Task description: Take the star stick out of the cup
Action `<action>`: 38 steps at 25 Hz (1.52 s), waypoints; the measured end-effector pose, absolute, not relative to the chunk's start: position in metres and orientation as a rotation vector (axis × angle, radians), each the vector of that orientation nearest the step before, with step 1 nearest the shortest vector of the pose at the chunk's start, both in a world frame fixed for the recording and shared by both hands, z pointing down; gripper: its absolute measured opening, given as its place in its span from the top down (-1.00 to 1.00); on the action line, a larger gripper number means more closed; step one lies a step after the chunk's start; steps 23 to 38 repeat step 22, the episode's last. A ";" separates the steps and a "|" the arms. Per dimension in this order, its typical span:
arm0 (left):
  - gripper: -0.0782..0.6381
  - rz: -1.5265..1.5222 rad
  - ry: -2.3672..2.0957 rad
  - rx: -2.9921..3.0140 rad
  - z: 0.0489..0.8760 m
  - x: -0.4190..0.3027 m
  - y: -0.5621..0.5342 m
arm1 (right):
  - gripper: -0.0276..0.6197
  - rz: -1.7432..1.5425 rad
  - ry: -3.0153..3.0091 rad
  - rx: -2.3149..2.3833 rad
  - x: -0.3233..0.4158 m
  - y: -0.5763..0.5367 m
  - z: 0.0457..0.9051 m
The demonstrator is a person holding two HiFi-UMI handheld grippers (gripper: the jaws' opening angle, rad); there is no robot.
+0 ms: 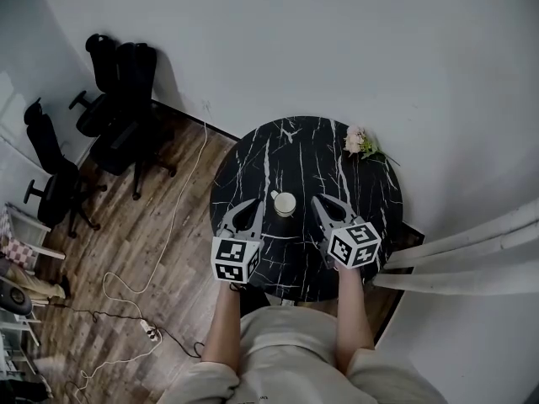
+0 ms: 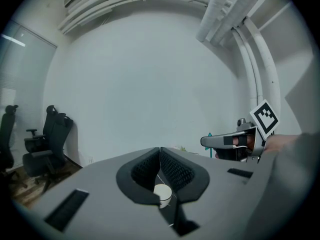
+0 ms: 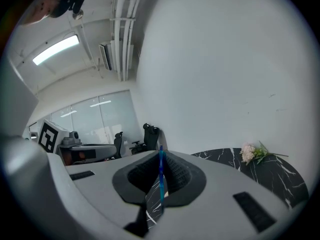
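A small white cup (image 1: 285,203) stands near the middle of the round black marble table (image 1: 278,146). My left gripper (image 1: 252,202) hovers just left of the cup, jaws shut with nothing between them. In the left gripper view the cup (image 2: 163,194) shows beyond the closed jaws (image 2: 160,151). My right gripper (image 1: 318,200) is just right of the cup. It is shut on the thin blue star stick (image 3: 161,179), which stands upright between its pads. A teal tip of the stick (image 2: 210,135) shows by the right gripper (image 2: 206,141) in the left gripper view.
A pink flower sprig (image 1: 360,141) lies at the table's far right edge. Black office chairs (image 1: 118,91) stand on the wood floor to the left, and a white cable (image 1: 173,225) trails there. Pale curtains (image 1: 472,259) hang at the right.
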State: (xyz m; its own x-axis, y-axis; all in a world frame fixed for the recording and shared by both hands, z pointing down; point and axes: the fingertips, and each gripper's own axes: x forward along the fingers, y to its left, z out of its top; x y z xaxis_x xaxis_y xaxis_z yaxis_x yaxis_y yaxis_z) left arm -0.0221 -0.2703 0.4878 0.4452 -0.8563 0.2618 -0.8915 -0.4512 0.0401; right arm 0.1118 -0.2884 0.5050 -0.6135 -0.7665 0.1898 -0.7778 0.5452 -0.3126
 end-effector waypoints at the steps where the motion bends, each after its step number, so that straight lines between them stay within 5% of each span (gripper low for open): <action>1: 0.72 0.305 -1.542 2.518 0.488 -0.023 -0.270 | 0.79 0.575 -2.736 1.364 0.111 -0.288 0.505; 38: 0.72 0.325 -1.525 2.561 0.479 -0.035 -0.270 | 0.79 0.586 -2.753 1.416 0.098 -0.291 0.497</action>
